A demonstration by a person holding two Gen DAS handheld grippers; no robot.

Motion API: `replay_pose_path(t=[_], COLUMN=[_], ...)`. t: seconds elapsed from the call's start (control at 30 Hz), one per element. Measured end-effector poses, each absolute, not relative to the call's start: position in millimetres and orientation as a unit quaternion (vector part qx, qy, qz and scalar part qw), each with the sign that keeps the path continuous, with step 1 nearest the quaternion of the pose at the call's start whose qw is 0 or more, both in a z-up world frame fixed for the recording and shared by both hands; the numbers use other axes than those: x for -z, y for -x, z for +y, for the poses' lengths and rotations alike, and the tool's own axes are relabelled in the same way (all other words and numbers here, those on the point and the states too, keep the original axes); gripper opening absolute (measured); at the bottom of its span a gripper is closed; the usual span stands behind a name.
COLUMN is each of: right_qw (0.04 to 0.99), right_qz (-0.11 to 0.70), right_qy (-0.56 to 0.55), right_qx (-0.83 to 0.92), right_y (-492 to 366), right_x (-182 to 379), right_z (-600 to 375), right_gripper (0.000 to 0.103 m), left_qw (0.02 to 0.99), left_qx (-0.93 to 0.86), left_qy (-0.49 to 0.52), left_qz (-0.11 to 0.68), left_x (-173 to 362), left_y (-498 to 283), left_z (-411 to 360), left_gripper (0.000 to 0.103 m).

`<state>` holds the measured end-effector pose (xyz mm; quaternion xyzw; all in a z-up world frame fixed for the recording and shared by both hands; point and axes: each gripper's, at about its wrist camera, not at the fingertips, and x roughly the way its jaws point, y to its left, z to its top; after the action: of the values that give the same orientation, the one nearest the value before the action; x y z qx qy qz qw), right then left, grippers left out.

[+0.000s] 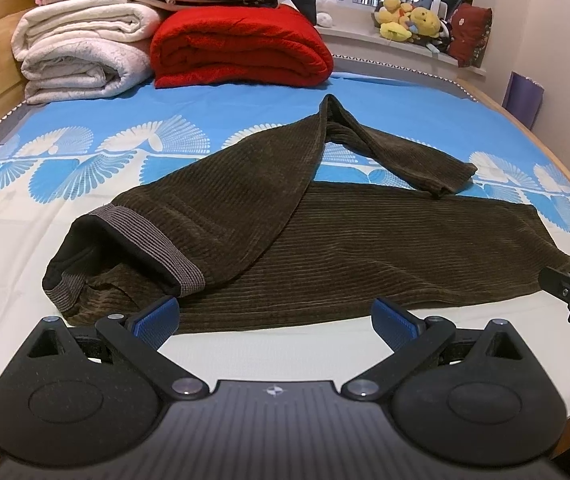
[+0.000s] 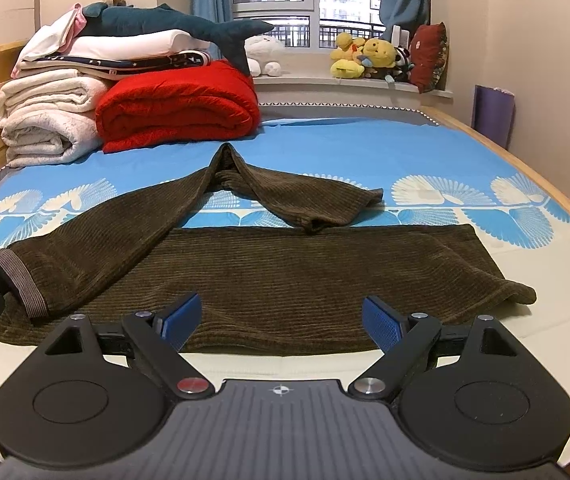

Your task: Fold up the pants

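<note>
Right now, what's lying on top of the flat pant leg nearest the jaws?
The other leg crosses over the flat leg at the waistband end, then bends back at a peak. Whatever lies beneath that overlap is covered.

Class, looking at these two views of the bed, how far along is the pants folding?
Done: the brown pants lie on the bed sheet, one leg straight, the other bent back on itself. In hand: nothing; left gripper and right gripper are open at the near edge. Left: every fold.
</note>
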<state>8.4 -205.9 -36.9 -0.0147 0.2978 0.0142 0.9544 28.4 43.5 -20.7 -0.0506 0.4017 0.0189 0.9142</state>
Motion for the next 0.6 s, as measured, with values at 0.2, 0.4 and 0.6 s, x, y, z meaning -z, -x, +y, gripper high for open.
replay_pose_path(t=[0.2, 0.4, 0.6], right_qw=[0.955, 0.957, 0.956], right_qz=[0.295, 0.288, 0.291], right_qy=[0.019, 0.026, -0.03], right_qx=[-0.016, -0.014, 0.032], right_y=[-9, -11, -19], right_x=[38, 37, 30], right_z=[-203, -202, -231], right_gripper=[0.088, 0.088, 0.077], left_qw=[0.914, 0.917, 0.922], left_qx=[-0.017, -0.02, 0.026], left_qy=[0.053, 0.054, 0.036], left_qz=[0.402, 0.395, 0.385], left_x=[20, 18, 5], left_y=[-29, -28, -38], left_z=[43, 48, 67], left_gripper=[0.102, 0.097, 0.046])
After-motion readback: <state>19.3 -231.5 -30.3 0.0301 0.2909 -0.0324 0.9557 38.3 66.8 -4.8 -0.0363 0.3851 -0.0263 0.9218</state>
